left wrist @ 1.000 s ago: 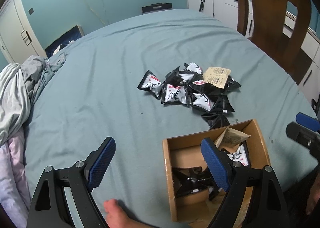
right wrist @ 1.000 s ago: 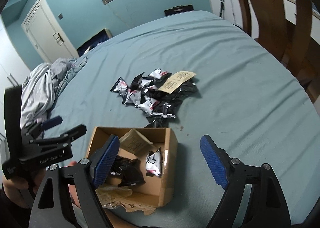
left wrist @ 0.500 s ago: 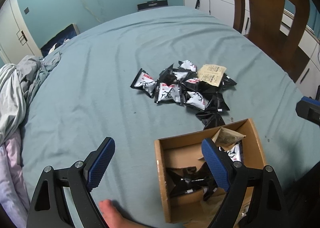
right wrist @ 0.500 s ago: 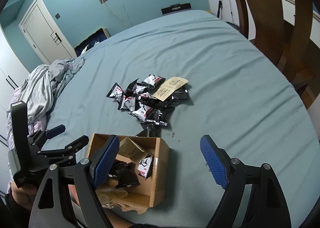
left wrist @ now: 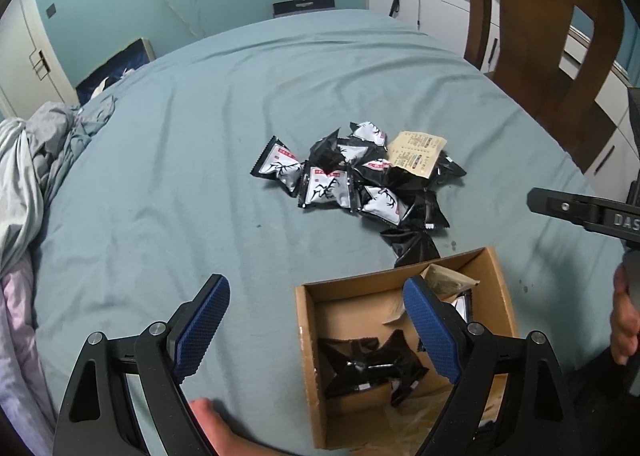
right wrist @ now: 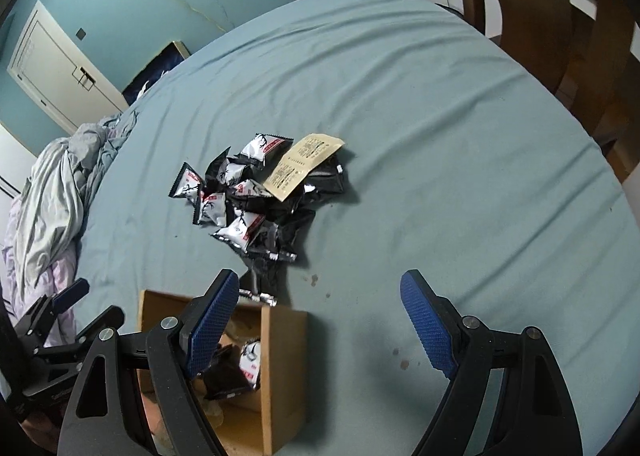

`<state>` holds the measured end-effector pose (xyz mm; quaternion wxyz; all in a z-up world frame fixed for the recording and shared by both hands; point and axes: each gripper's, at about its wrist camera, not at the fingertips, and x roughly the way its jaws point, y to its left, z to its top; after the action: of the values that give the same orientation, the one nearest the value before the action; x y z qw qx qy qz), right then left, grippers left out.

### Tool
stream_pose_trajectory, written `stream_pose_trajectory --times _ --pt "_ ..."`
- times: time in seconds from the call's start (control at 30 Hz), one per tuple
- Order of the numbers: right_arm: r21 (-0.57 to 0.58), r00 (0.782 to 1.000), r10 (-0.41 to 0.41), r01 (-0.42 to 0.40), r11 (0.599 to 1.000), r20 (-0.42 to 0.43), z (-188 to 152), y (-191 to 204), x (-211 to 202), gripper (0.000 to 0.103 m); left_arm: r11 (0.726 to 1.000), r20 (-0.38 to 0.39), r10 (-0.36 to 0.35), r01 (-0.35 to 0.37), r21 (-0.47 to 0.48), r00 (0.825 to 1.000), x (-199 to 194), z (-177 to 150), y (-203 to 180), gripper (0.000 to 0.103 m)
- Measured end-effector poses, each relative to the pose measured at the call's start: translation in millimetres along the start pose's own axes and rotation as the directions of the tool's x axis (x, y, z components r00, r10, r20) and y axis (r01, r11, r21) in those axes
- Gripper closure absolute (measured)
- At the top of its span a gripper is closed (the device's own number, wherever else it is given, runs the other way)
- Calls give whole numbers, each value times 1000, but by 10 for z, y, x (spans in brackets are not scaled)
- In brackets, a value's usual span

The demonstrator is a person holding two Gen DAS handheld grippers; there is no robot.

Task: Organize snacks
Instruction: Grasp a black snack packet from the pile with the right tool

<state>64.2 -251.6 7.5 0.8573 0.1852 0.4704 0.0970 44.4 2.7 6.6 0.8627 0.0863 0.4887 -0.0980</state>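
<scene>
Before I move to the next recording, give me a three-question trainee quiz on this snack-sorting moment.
1. True or false: both the left gripper and the right gripper hold nothing.
2. Where does the tan paper packet outside the box lie?
A. on the pile of snack packets
B. alone on the bedsheet
C. on the wooden chair
3. Fill in: the black packet already sorted lies inside the ____.

Key:
1. True; both stand open with nothing between the pads.
2. A
3. cardboard box
</scene>
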Motion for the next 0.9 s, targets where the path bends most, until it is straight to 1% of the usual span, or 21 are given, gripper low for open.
stream_pose_trajectory --times 0.1,0.13,0.33,0.6,0.7,0.8,0.83,0.9 --pt "-23 999 -36 36 999 2 91 14 81 20 1000 -10 -9 9 -13 1000 29 15 9 13" --pt "-24 999 -37 37 999 -3 111 17 114 20 1000 -16 -12 12 -16 1000 43 14 12 12" --pt "-15 999 -14 14 1000 -38 240 33 330 20 999 -94 -38 37 -15 995 204 -15 -23 12" --pt "-9 997 -14 13 1000 -79 373 23 597 20 999 -135 -40 37 -28 990 384 41 -27 11" --pt "-32 991 -1 -3 999 -132 409 122 753 20 999 -150 -42 37 -38 988 448 69 -7 11" --pt "-56 972 41 -55 997 -232 419 220 1006 20 999 -150 -32 25 -44 988 483 108 27 11" --pt "-64 965 44 -62 996 -260 415 240 1089 20 999 -148 -25 18 -47 989 497 121 41 11" --pt "-84 956 20 -47 995 -293 426 263 1222 20 999 -151 -18 10 -53 988 527 135 69 11"
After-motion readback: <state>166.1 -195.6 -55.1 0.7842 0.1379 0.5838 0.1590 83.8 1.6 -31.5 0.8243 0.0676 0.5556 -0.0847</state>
